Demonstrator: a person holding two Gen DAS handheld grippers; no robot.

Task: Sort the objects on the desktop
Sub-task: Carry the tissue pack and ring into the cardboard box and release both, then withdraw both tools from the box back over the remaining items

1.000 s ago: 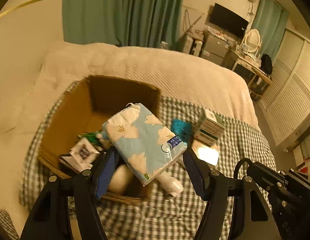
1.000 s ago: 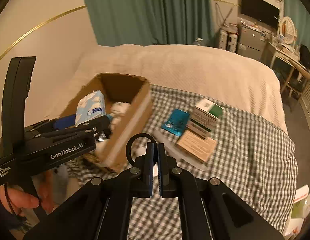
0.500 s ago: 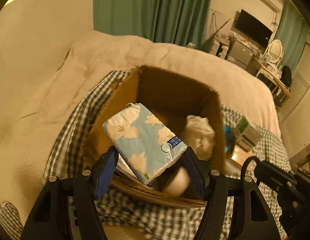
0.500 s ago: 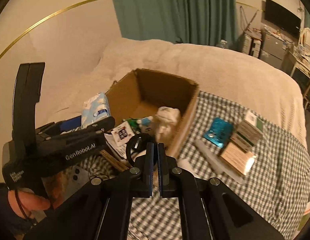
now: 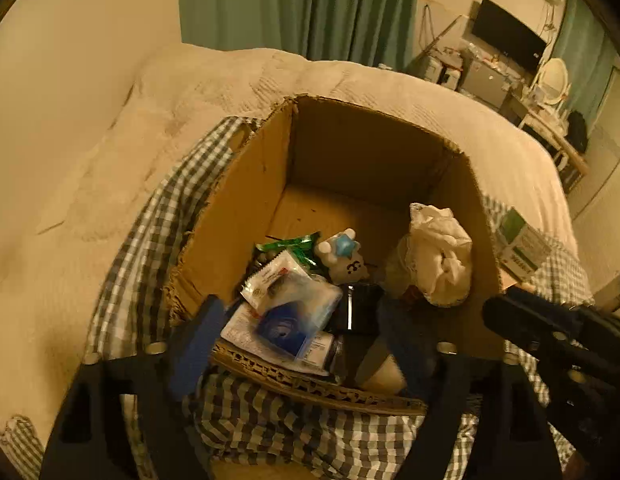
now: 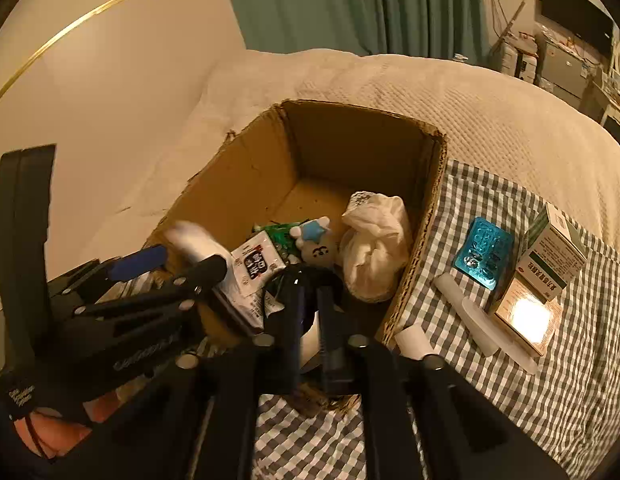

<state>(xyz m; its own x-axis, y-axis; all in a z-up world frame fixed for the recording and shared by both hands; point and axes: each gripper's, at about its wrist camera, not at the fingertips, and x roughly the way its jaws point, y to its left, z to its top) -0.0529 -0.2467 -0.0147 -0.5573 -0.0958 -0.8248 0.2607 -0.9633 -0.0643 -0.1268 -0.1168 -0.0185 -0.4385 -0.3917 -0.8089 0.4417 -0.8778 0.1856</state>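
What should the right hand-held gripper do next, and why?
Probably swing right toward the blue blister pack. It lies on the checked cloth, outside the cardboard box, and the right hand-held gripper, whose jaws have just been opening, has nothing between them.

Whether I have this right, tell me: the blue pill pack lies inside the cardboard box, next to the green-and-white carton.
Not right. The blue pill pack lies outside the cardboard box, on the checked cloth, next to the green-and-white carton. The right wrist view shows it.
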